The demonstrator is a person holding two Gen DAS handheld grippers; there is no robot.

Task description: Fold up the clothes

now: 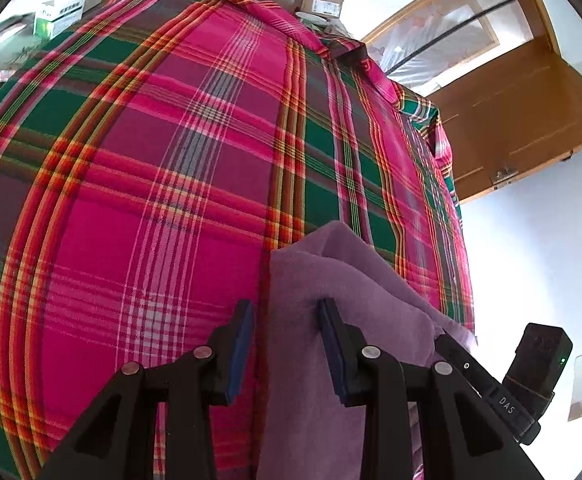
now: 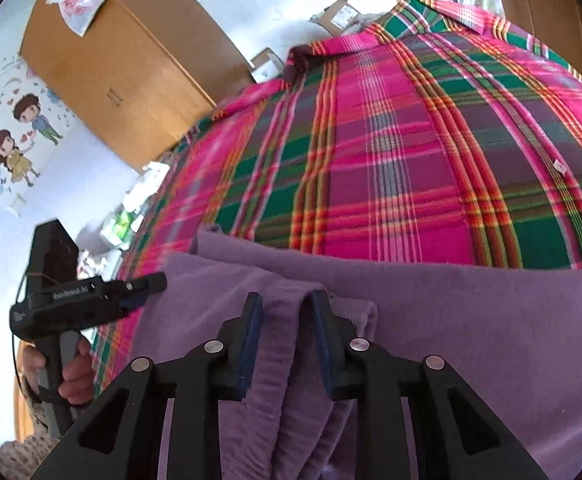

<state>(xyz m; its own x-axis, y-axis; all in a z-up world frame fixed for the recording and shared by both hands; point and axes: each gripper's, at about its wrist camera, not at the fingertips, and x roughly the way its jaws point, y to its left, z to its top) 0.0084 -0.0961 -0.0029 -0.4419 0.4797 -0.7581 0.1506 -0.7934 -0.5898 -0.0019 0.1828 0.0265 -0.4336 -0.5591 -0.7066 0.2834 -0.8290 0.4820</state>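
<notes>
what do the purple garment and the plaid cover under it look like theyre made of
Purple garment: seems a soft knit or fleece, matte, with a fuzzy nap and thick rounded folds. Plaid cover: looks like thin woven cotton, flat and smooth, its stripes crisp and thread-fine. The exact fibre of either cannot be told.

A plaid cloth point(image 1: 171, 160) covers the surface; a purple garment point(image 2: 471, 320) lies on it.

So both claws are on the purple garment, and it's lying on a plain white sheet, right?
Not quite. The purple garment lies on a pink, green and orange plaid cloth, not a plain white sheet; both wrist views show it. The rest holds: the right claw and left claw each have purple fabric between their fingers.
</notes>
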